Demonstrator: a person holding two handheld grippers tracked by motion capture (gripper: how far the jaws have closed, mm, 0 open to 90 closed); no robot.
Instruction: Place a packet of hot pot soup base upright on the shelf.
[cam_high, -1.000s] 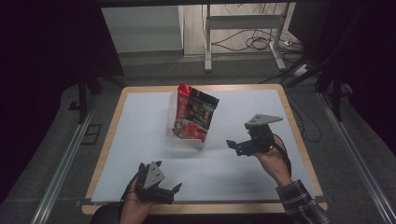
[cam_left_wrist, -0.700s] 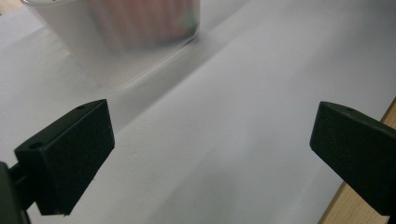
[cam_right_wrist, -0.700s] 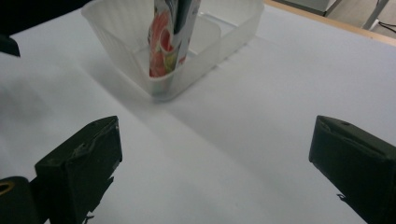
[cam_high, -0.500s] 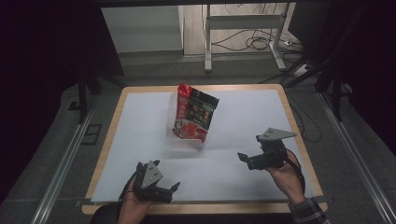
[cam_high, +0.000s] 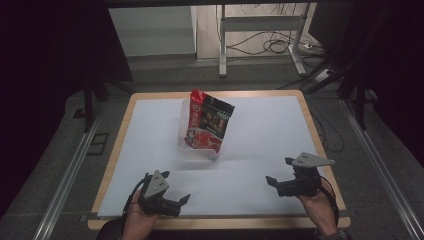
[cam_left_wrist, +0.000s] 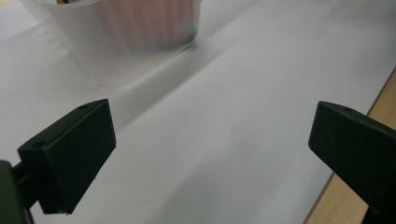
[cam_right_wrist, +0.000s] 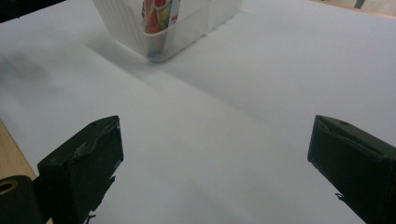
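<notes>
L. black two-jaw gripper (cam_high: 176, 201): jaws wide apart, empty, held low at near-left edge of the white-topped, wood-rimmed table (cam_high: 260, 145). R. black two-jaw gripper (cam_high: 278, 172): jaws also wide apart, empty, near-right, grey three-cornered plate on top. Both apart from the clear plastic ribbed bin (cam_high: 200, 149), which stands at table centre, far of both grippers. Inside it, upright and tilted right: red-and-black printed snack bag (cam_high: 207, 120). In right gripper view, bin (cam_right_wrist: 177, 28) lies ahead, far-left.

dim room; grey floor (cam_high: 165, 75), metal desk frame (cam_high: 260, 37), cables (cam_high: 272, 46) behind.
</notes>
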